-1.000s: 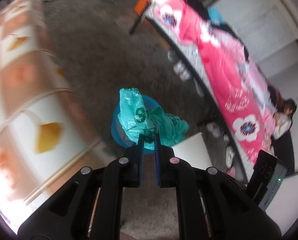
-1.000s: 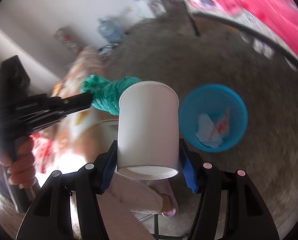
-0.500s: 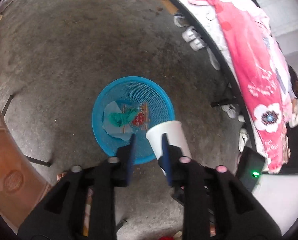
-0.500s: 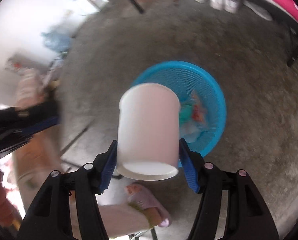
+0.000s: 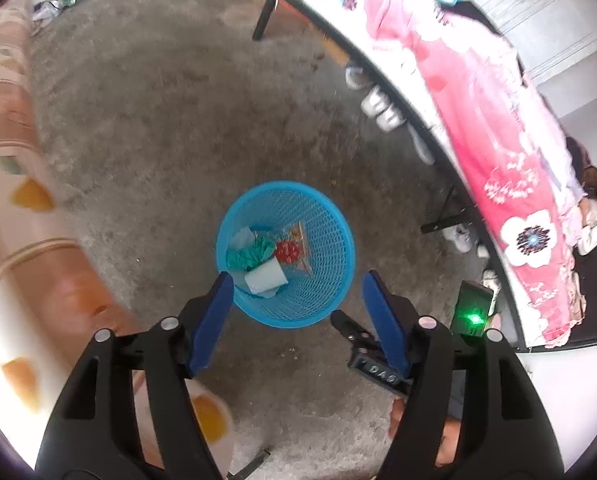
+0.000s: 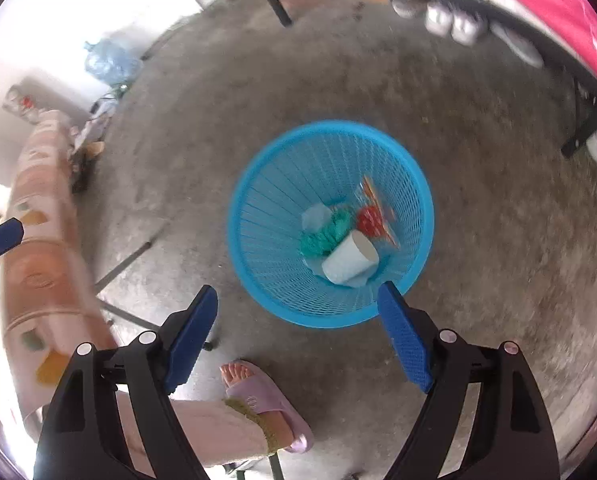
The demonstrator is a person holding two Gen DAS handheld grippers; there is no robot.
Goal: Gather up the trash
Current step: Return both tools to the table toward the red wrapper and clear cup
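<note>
We kept the blue mesh basket (image 5: pixel 286 254) as our reference on the concrete floor (image 5: pixel 158 120). Left of the basket ran the edge of the patterned orange-and-cream cloth (image 5: pixel 14 208); we can't tell what it covers. Our left gripper (image 5: pixel 296 308) hung over the basket's near rim, pointed steeply down, jaws just opened wide with nothing between the pads; the pose reads as a drop position, straight above the opening so anything let go falls inside. Inside the basket lay the crumpled green plastic bag (image 5: pixel 248 254), the white paper cup (image 5: pixel 266 278) on its side just nearer us than the bag, a pale scrap of paper (image 5: pixel 240 238) behind the bag, and a clear wrapper with a red print (image 5: pixel 292 248) just right of the bag. All trash sat on the basket floor, none on the rim. Our right gripper (image 6: pixel 298 318) hovered over the same near rim, its jaws also just opened wide and empty, with the cup directly beyond the fingertips in the right wrist view, consistent with a release. Below it, near the basket, a foot in a pink slipper (image 6: pixel 266 404) stood clear of the drop path. Right of the basket stood a dark bed frame (image 5: pixel 410 92) draped in a pink floral blanket (image 5: pixel 490 128), with white shoes (image 5: pixel 382 110) tucked beneath it.
</note>
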